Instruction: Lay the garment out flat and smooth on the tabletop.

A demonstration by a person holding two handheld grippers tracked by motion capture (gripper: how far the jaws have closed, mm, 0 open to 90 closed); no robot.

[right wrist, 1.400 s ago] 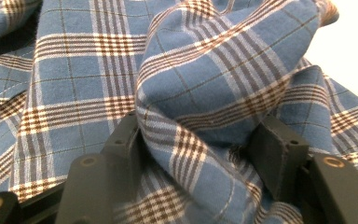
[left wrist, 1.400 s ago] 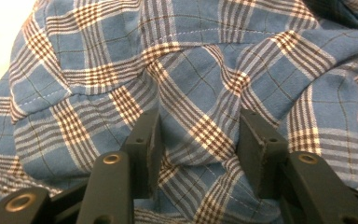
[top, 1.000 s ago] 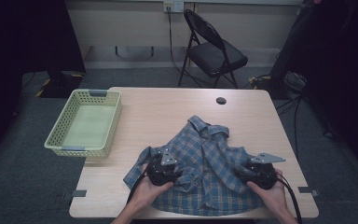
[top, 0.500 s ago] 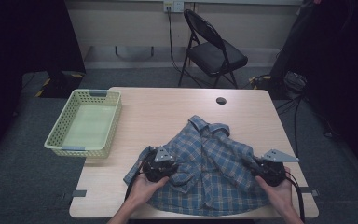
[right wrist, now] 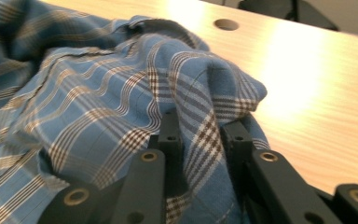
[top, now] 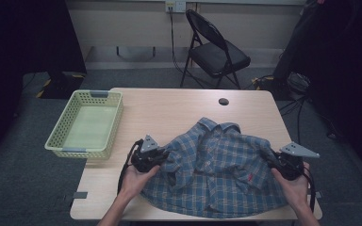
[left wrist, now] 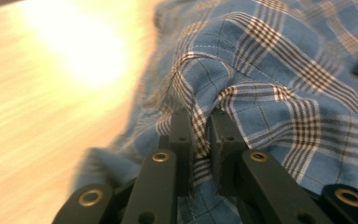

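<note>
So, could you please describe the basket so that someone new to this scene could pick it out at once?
Start at the wooden table and go to its left edge, left of the blue plaid shirt. The basket sits there: a pale green rectangular one with perforated walls, the only container on the table.

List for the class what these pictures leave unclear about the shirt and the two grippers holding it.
- Shirt: near hem cut off by the high view's bottom edge.
- Left gripper: pad faces hidden by pinched cloth.
- Right gripper: likewise buried in a fold.
- Table: blurred and glared in the left gripper view.
</note>
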